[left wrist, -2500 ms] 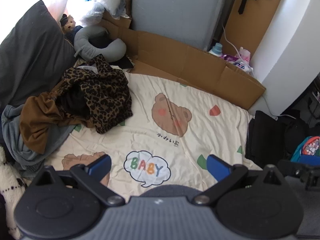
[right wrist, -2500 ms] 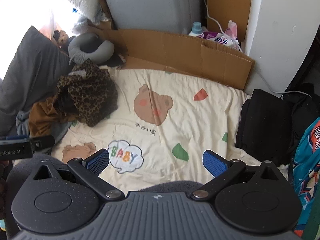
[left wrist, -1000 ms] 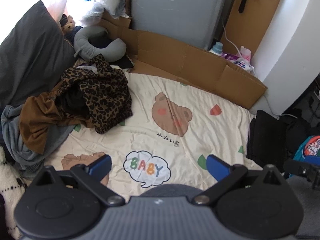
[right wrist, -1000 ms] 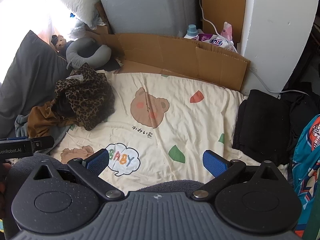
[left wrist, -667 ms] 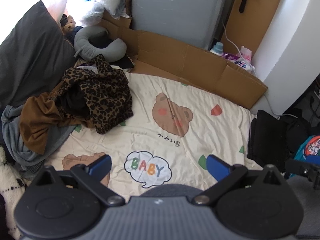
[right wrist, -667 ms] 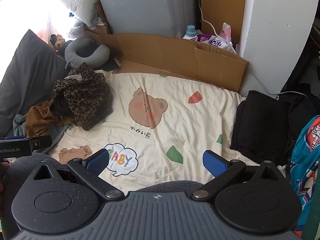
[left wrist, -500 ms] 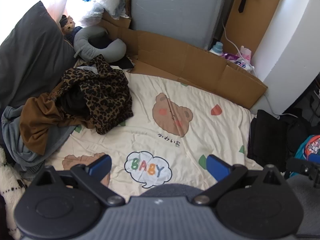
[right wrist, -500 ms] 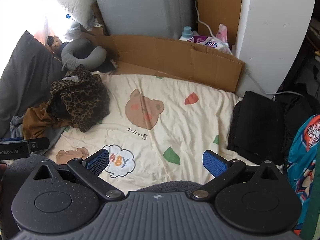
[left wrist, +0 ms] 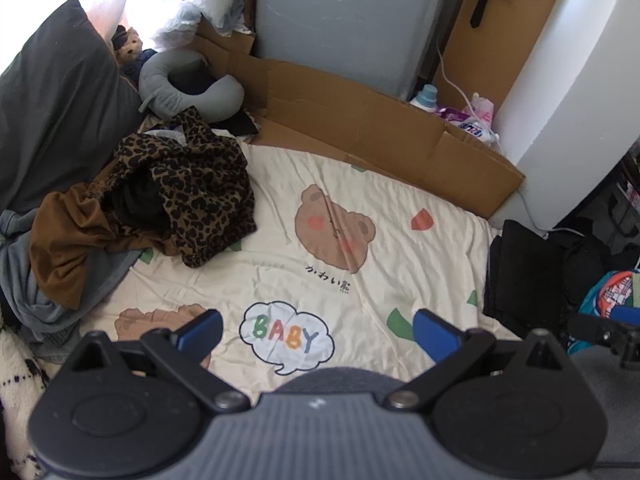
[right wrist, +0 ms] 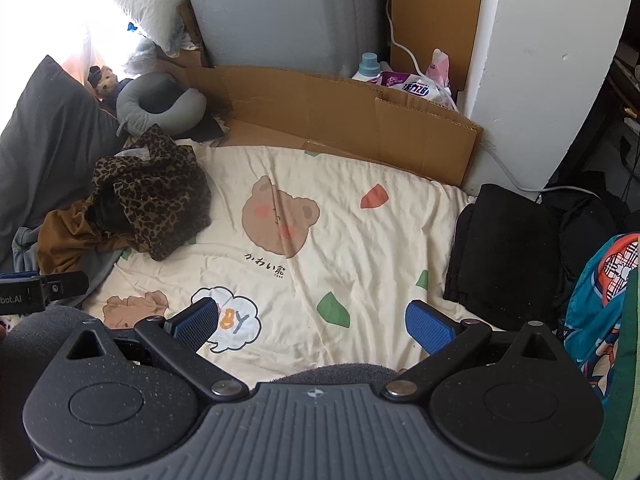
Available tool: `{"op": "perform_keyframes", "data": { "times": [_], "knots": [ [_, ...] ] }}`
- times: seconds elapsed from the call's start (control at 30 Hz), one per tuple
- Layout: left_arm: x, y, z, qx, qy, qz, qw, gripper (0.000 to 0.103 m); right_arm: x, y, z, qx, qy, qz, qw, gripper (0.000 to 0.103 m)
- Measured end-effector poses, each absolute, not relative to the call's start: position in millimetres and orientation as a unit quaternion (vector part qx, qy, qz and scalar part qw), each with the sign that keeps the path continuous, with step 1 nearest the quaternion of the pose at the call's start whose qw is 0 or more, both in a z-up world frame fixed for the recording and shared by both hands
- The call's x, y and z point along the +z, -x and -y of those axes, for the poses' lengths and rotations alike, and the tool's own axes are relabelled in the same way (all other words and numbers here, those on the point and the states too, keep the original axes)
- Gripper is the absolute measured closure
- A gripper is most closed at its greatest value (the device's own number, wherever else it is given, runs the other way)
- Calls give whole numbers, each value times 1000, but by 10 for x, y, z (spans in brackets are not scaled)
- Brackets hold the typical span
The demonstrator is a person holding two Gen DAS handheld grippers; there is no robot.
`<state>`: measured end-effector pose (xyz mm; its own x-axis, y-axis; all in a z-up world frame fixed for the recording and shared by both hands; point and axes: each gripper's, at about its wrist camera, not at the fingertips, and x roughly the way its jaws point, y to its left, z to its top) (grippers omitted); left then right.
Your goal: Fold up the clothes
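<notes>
Unfolded pile sits far left of the bed: brown garment [left wrist: 68, 236], then the leopard-print garment [left wrist: 200, 184] on top, with a folded black stack [right wrist: 504, 248] at the right edge. Both your left claw [left wrist: 318, 330] and right claw [right wrist: 312, 320] hover wide open over the bear-print sheet [left wrist: 360, 280], gripping nothing. You look to be between garments, so next reach left, pinch the leopard piece and drag it onto the bare sheet.

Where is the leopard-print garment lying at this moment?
The leopard-print garment lies crumpled at the left of both views, on the cream bear blanket, atop a brown garment, just below the grey neck pillow.
</notes>
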<state>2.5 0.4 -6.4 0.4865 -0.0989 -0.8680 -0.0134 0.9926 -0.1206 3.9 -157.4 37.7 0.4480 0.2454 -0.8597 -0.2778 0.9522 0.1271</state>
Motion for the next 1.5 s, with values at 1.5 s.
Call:
{"op": "perform_keyframes", "data": {
  "times": [1.5],
  "knots": [
    [-121, -795, -913, 25, 61, -485, 872, 1, 442, -1056, 1294, 163, 13, -476, 864, 0]
  ]
}}
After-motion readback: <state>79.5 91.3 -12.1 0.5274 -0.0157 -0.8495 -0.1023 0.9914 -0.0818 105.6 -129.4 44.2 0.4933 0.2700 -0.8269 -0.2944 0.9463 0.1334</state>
